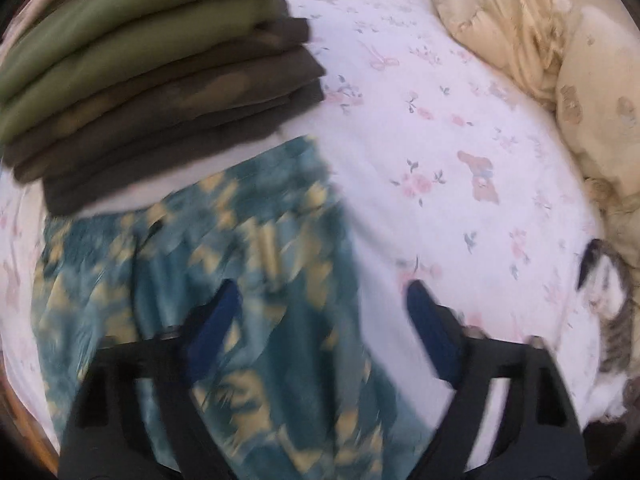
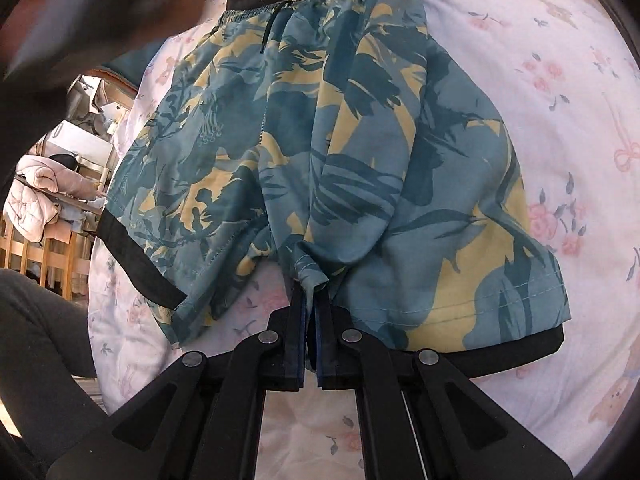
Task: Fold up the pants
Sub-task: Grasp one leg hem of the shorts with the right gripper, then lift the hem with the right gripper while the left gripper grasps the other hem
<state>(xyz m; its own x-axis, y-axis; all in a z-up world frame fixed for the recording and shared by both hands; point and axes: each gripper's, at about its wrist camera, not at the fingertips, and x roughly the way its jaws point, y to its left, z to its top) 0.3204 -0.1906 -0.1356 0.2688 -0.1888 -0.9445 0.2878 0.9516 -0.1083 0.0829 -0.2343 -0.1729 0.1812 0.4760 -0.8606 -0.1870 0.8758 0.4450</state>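
Note:
A pair of teal and yellow floral shorts (image 2: 328,152) with black hem bands lies spread on the floral bedsheet (image 2: 560,120). My right gripper (image 2: 314,292) is shut on the crotch seam of the shorts, at their near edge. In the left wrist view the shorts (image 1: 240,280) appear blurred under my left gripper (image 1: 324,300), which is open above the waist area, with nothing between its blue fingers (image 1: 218,320).
A stack of folded green and dark brown garments (image 1: 152,72) sits just beyond the shorts. A cream duvet and pillow (image 1: 560,60) lie at the right. A tabby cat (image 1: 616,320) lies at the right edge. Wooden furniture with clothes (image 2: 44,200) stands beside the bed.

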